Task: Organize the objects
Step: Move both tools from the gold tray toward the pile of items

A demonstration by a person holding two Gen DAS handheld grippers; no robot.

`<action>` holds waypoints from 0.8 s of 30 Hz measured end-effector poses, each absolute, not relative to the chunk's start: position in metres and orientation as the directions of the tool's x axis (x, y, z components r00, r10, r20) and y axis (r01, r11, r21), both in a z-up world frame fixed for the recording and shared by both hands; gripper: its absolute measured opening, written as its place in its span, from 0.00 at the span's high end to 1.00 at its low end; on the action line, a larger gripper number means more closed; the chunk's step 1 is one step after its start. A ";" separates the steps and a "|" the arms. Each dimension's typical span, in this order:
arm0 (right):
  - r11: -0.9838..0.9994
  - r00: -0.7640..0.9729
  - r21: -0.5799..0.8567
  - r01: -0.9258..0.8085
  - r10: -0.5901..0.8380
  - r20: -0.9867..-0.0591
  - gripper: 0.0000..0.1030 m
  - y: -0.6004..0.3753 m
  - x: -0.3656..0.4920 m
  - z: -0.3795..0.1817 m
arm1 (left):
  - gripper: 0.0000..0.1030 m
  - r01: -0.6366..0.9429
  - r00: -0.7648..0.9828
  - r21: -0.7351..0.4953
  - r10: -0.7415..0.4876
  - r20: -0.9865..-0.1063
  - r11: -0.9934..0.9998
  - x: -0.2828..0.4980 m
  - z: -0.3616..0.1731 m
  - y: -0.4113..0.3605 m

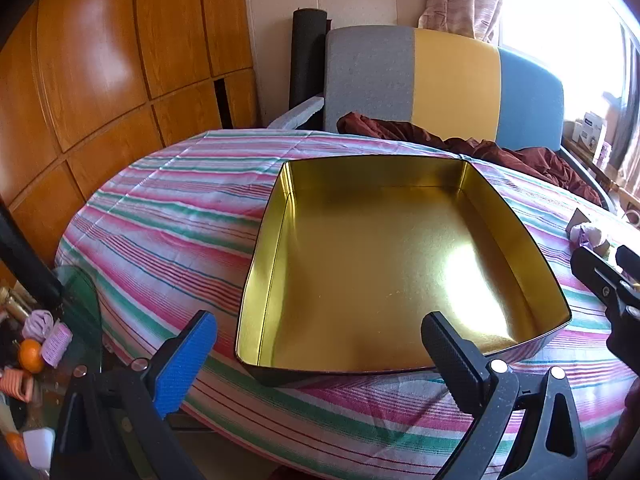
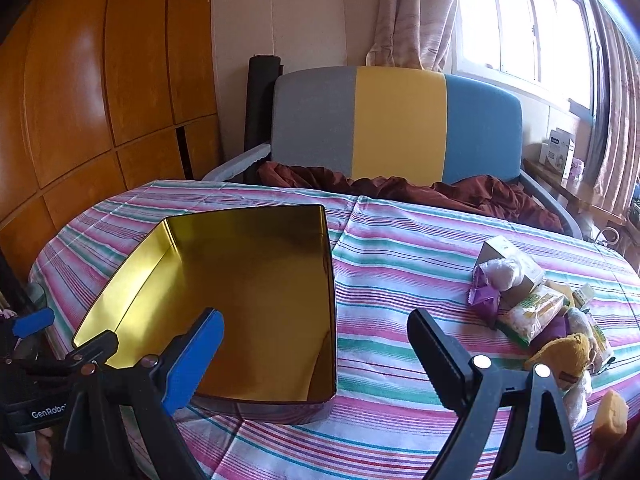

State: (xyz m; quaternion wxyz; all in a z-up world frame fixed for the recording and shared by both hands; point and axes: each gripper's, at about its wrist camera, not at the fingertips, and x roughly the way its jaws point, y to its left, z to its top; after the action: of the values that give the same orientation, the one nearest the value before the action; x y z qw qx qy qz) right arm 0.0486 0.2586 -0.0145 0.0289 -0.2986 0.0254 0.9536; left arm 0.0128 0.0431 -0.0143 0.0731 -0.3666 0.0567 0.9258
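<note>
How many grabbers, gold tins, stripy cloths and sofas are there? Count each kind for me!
Grippers: 2 (left gripper, right gripper, both open)
Gold tin: 1
Striped cloth: 1
Sofa: 1
Total: 5
The small packets lie in a jumbled heap, so they are not counted.

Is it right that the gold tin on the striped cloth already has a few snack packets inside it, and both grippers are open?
Not quite. The gold tin is empty; the left wrist view shows its bare bottom. The snack packets lie on the striped cloth to its right, as the right wrist view shows. The left gripper and right gripper are both open.
</note>
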 end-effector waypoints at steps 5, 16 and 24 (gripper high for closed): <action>-0.991 -0.816 0.059 -0.117 0.062 -0.574 0.08 0.280 0.049 -0.008 | 0.00 -0.209 -0.732 0.061 0.115 -0.671 -0.976 0.012 -0.004 0.053; -0.959 -0.795 0.090 -0.270 0.169 -0.583 0.08 0.354 0.054 0.006 | 0.00 -0.289 -0.754 0.126 0.144 -0.641 -0.949 0.015 0.008 0.087; -0.906 -0.778 0.163 -0.391 0.231 -0.584 0.08 0.425 0.071 0.025 | 0.00 -0.343 -0.756 0.153 0.175 -0.631 -0.927 0.018 0.014 0.109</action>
State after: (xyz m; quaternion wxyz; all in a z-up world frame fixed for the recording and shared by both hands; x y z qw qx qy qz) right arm 0.0714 0.4247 0.0255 0.1669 -0.2885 0.1390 0.9325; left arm 0.0184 0.1091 0.0137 0.1395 -0.3205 0.1309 0.9277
